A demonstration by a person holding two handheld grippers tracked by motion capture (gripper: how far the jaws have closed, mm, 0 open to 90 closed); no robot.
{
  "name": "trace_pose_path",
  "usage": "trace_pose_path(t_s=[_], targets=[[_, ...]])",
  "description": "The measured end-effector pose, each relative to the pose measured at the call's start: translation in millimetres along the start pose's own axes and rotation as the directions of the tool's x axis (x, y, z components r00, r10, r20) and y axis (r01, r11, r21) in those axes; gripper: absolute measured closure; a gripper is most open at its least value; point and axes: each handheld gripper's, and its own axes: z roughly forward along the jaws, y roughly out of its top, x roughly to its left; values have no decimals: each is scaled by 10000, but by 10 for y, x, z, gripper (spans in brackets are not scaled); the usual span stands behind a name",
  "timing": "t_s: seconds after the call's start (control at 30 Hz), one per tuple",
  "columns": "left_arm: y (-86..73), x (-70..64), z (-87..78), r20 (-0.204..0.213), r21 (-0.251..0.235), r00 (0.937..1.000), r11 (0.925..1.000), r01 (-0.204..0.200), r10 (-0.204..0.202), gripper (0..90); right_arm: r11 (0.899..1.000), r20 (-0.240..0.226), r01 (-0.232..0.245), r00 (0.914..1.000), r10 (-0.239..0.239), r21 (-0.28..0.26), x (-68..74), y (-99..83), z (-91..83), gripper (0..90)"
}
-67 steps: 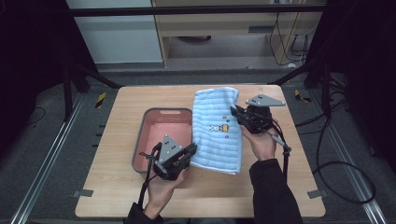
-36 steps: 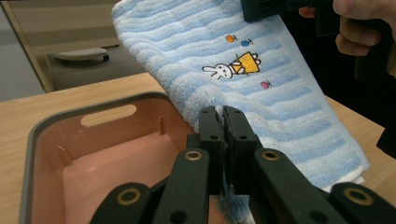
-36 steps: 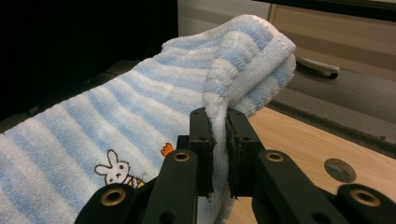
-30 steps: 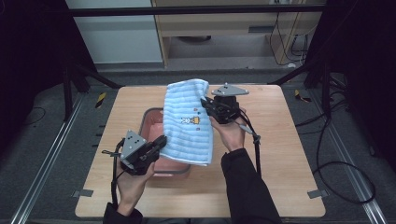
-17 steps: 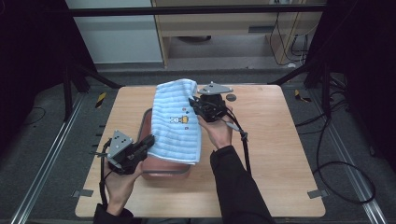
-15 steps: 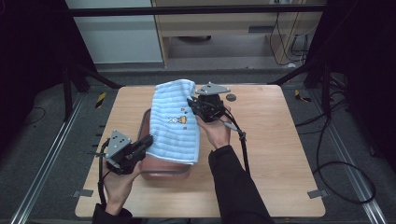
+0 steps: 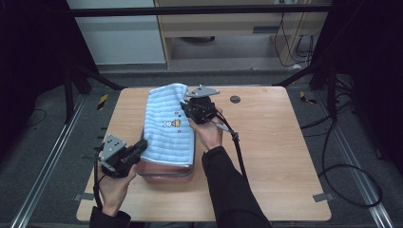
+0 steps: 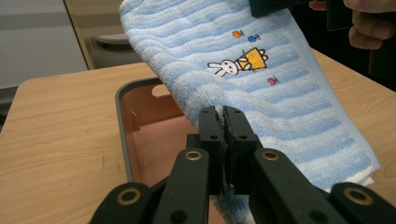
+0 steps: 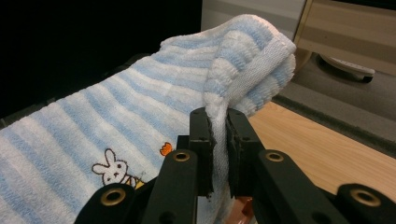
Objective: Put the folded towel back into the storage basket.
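Pinching a blue striped towel (image 7: 168,126) at two ends: left gripper (image 8: 223,122) clamped on the near corner, right gripper (image 9: 218,128) clamped on the far hemmed edge. Stretched between the two grippers, draped over a pink bin (image 8: 140,135) directly ahead of the left gripper. Rabbit motif (image 8: 238,63) facing up, beyond the left jaws. Resting on a wooden table (image 7: 280,142), bin below and left of the right gripper.
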Motion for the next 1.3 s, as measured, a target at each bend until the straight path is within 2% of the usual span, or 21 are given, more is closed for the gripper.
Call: trace_pose_path(t_s=[0.3, 0.6, 0.73, 1.03, 1.3], targets=[[-91, 65, 69, -142, 294, 9999, 9996, 16, -12, 865, 9997, -6, 62, 10000, -62, 239, 29, -101, 154, 825], [-202, 47, 185, -167, 764, 9997, 9970, -149, 162, 865, 9983, -30, -75, 10000, 77, 570, 15, -266, 280, 825], [-245, 45, 229, -227, 964, 9993, 9949, -291, 314, 865, 9973, -54, -140, 9999, 145, 725, 6, -337, 337, 825], [-350, 67, 286, -307, 1276, 9991, 9915, -258, 300, 865, 9955, -88, -169, 9998, 178, 934, -2, -466, 400, 825], [-438, 74, 330, -357, 1685, 9986, 9852, -324, 389, 865, 9931, -104, -187, 9997, 200, 1155, 12, -566, 473, 824]])
